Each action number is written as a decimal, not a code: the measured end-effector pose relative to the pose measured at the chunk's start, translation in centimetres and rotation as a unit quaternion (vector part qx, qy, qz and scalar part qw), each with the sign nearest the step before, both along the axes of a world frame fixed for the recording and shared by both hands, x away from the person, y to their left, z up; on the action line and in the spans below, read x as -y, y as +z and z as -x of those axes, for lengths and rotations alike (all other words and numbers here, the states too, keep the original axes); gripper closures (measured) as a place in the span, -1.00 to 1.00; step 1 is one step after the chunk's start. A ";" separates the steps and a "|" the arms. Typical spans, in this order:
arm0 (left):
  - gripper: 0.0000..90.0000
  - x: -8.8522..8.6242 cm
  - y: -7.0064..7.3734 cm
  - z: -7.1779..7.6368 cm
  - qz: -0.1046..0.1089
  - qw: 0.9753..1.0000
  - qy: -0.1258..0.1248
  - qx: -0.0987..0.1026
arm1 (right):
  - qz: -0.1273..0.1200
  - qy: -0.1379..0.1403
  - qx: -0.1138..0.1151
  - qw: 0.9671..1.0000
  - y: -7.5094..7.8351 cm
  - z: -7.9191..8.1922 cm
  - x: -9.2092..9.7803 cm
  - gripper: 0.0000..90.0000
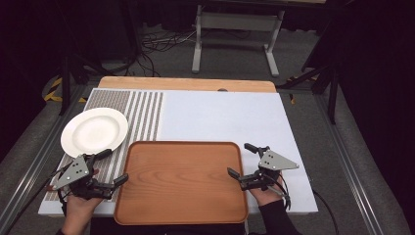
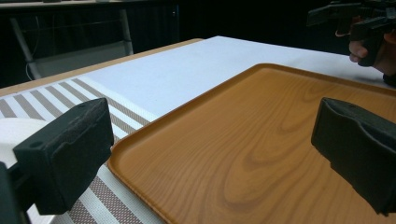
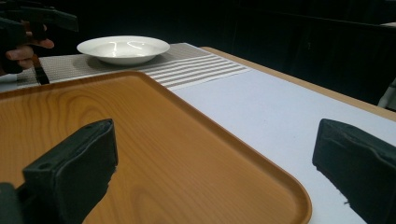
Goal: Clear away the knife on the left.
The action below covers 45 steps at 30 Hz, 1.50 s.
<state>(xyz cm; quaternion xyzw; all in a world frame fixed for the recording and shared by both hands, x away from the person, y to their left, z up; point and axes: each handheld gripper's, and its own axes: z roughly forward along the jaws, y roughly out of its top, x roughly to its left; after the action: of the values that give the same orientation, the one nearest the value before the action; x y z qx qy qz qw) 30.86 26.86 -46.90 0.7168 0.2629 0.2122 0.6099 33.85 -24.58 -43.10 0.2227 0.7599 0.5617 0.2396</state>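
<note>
Two hand-held grippers flank a wooden tray (image 1: 181, 181) at the near edge of the bench (image 1: 220, 117), each with its jaws spread wide and nothing between them.

Left hand-held gripper (image 1: 108, 166): held in the person's left hand (image 1: 80, 203) at the tray's left side, over the striped placemat (image 1: 122, 110). One jaw points toward the white plate (image 1: 94, 131), the other reaches the tray's left rim. Seen from the left gripper view, the left hand-held gripper (image 2: 210, 154) frames the tray's near-left corner; the tray (image 2: 261, 149) lies below the open jaws, and whether either jaw touches the rim cannot be told.

Right hand-held gripper (image 1: 242, 159): held in the person's right hand (image 1: 266, 193) at the tray's right side, above the white mat (image 1: 220, 115). Its lower jaw sits at the tray's right rim, its upper jaw just beyond the tray's far-right corner. In the right gripper view, the right hand-held gripper (image 3: 215, 163) straddles the tray's rim, one jaw over the wood, the other over the white mat (image 3: 261, 112).

Tray: empty, lying flat, centred on the near half of the bench, partly overlapping the striped placemat and the white mat.

Plate: empty, resting on the striped placemat (image 3: 187, 67) just beyond the tray's far-left corner; the plate (image 3: 123, 49) stands apart from the tray (image 3: 154, 154).

Surroundings: a grey carpeted floor (image 1: 342, 161) and the metal legs of another table (image 1: 235, 39) beyond the bench.
</note>
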 end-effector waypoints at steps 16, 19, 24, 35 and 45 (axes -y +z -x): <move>-0.99 -0.3 0.8 0.0 -0.009 1.000 -0.017 -0.006 | -0.008 0.009 0.002 1.000 0.0 0.0 -0.1 -0.97; -0.98 -0.5 1.2 -0.1 -0.011 1.000 -0.025 -0.010 | -0.008 0.009 0.001 1.000 0.0 0.0 -0.1 -0.97; -0.98 -0.8 1.9 -0.2 -0.034 0.998 -0.039 -0.017 | -0.009 0.011 0.000 1.000 0.0 0.0 -0.1 -0.97; -0.96 -1.4 4.0 -0.7 -0.093 0.992 -0.073 -0.036 | -0.003 0.013 -0.002 1.000 0.0 0.0 -0.2 -0.97; -0.92 -1.6 5.3 -1.4 -0.142 0.984 -0.097 -0.050 | -0.002 0.016 -0.003 1.000 -0.1 0.0 -0.2 -0.97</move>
<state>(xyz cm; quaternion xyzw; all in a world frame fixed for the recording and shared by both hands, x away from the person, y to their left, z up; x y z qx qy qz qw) 32.24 28.49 -41.62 0.8281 0.1893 0.1512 0.5055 33.84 -24.40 -43.19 0.2130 0.7630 0.5662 0.2277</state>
